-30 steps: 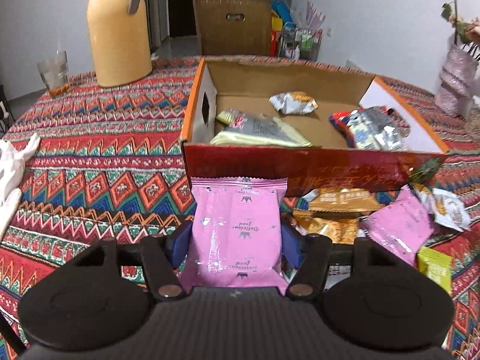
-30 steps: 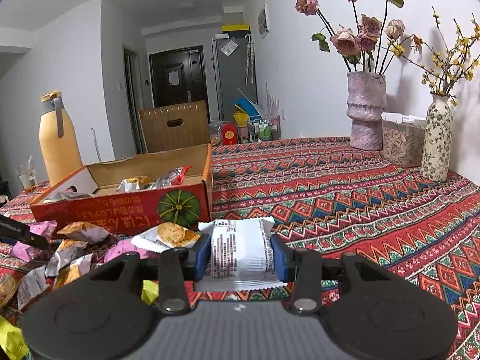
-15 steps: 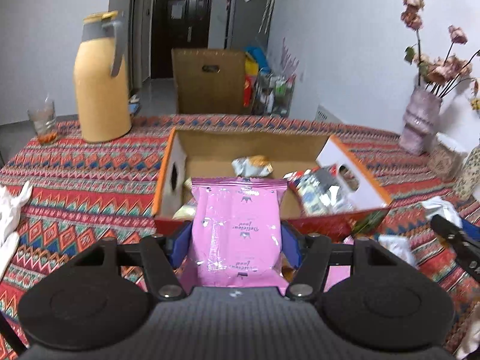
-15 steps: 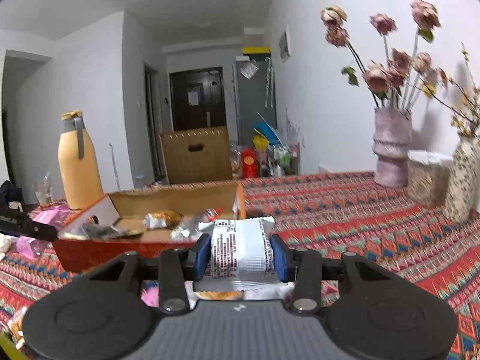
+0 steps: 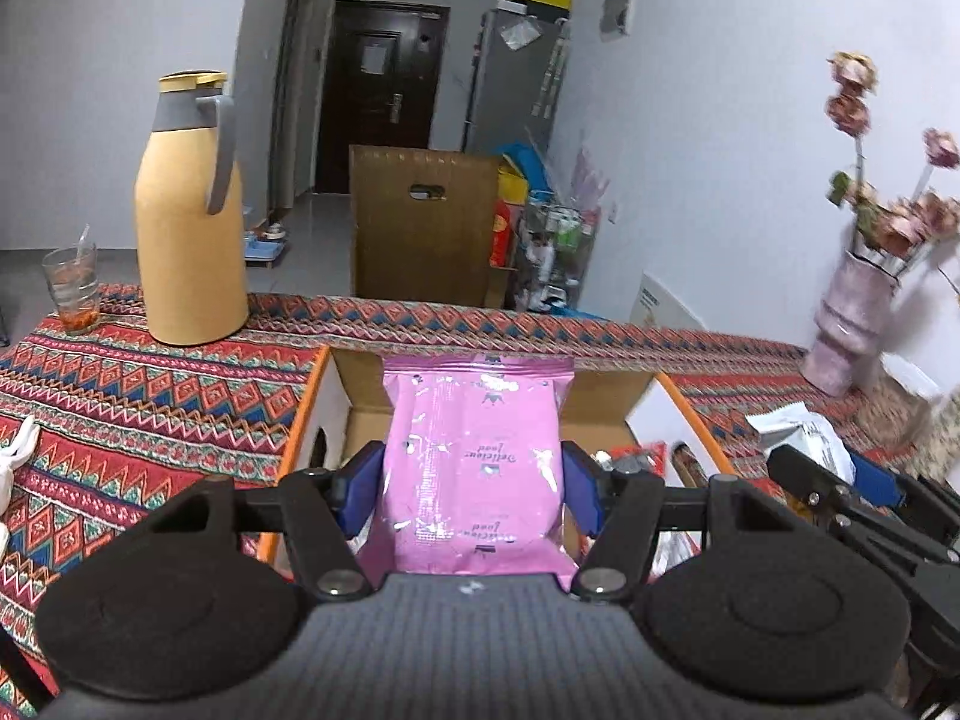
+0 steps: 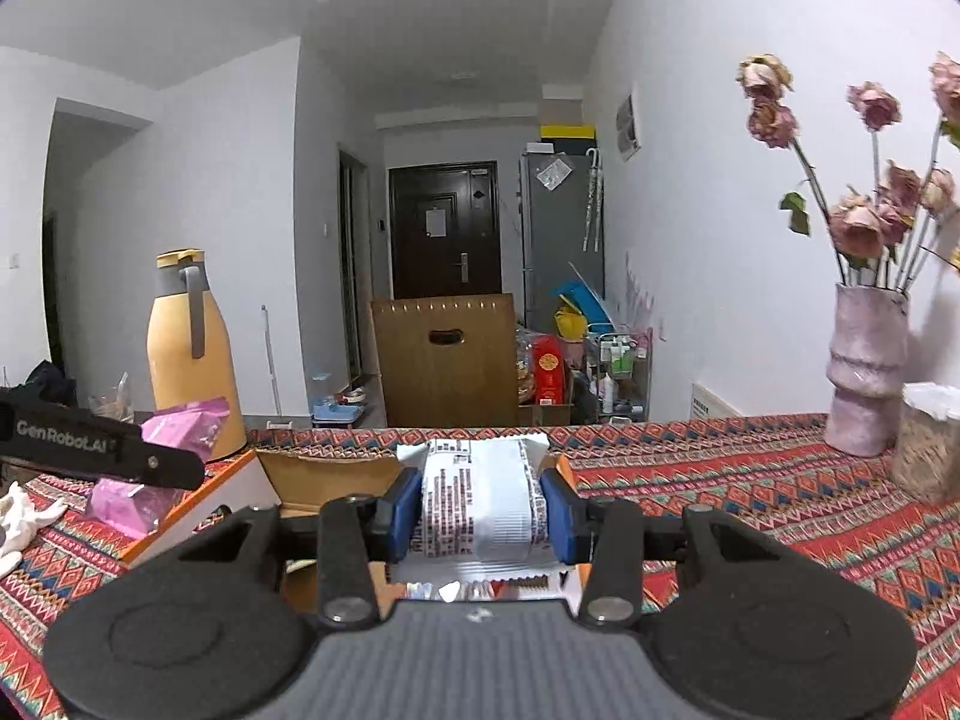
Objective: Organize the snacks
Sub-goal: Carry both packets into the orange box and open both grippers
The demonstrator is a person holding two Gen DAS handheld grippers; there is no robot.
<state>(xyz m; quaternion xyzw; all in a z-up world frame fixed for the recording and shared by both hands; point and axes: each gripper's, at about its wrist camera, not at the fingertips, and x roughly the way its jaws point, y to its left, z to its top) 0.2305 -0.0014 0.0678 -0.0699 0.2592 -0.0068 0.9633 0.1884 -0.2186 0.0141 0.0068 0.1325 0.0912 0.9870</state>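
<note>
While both tools hung above the patterned table, the left gripper (image 5: 473,489) had its blue pads closed against the two sides of a glossy pink foil snack packet (image 5: 474,468), which stood upright between them with its printed face toward the camera. The right gripper (image 6: 480,510) was likewise clamped on a white crinkled snack wrapper with dark print (image 6: 477,498), pinched at its middle. Directly beyond each held packet lay the open cardboard box with an orange rim and white end flaps (image 5: 312,414), so that both packets were poised over its interior; a few wrapped snacks showed on the box floor, though they were too hidden to identify. The box rested on a red, zigzag-patterned woven tablecloth (image 5: 150,396). Farther back on the cloth, to the left, stood a tall yellow thermos jug with a grey handle (image 5: 189,222) and, beside it, a clear drinking glass (image 5: 72,288). At the far right stood a pale pink ceramic vase of dried roses (image 6: 867,372).
</note>
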